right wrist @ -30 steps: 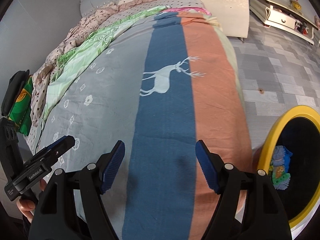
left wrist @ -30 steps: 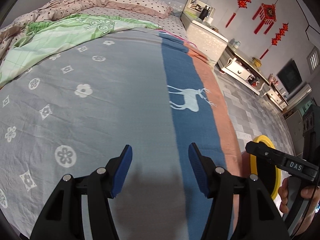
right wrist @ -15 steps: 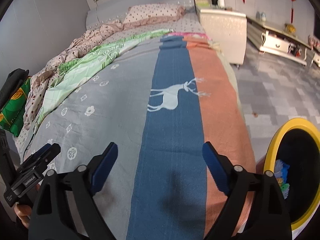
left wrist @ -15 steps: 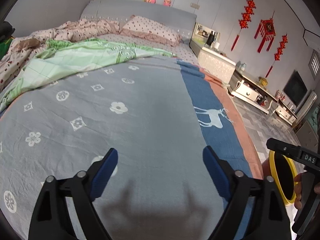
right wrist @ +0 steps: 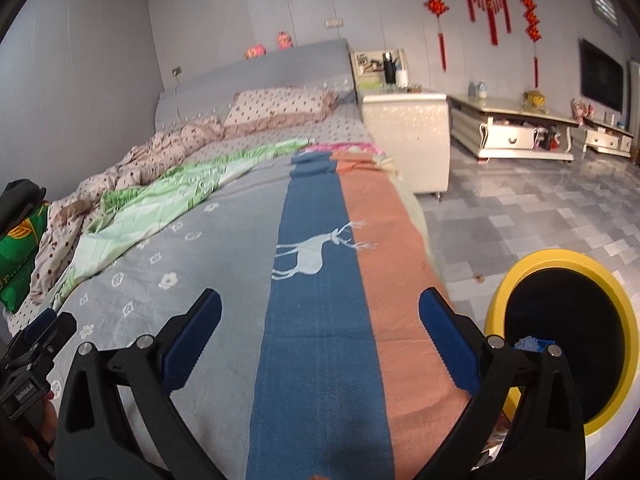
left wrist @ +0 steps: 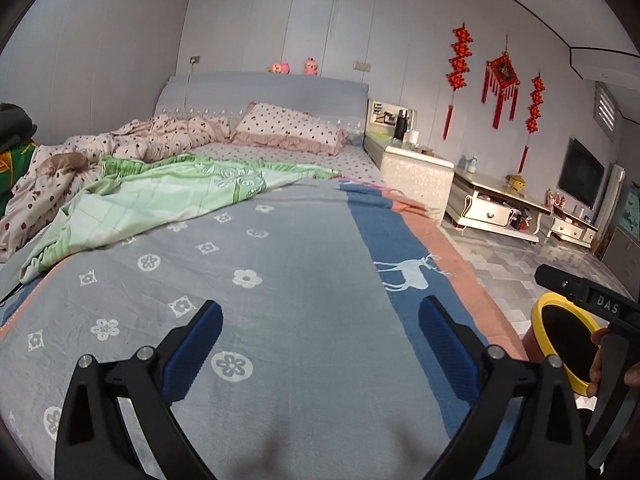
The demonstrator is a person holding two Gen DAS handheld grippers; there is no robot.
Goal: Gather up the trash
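the left gripper (left wrist: 320,332) hangs over the grey flowered part of the bedspread (left wrist: 288,248), its blue pads (left wrist: 194,346) spread wide and opening further, with only cloth showing between them. the right gripper (right wrist: 320,330) hangs over the blue stripe with the white deer (right wrist: 316,252), its jaws also parting wide, with nothing in them. both point down at a slant toward the bed.

the bin (right wrist: 516,276), yellow-rimmed with a black liner, stands on the tiled floor (right wrist: 540,208) just beside the bed's orange edge, to the right of the right gripper. a bit of blue trash (right wrist: 530,345) shows inside it, behind that gripper's right finger.

a green quilt (left wrist: 160,196) and a spotted pink one (left wrist: 160,140) lie bunched at the bed's far left; a pillow (left wrist: 288,128) rests against the headboard.
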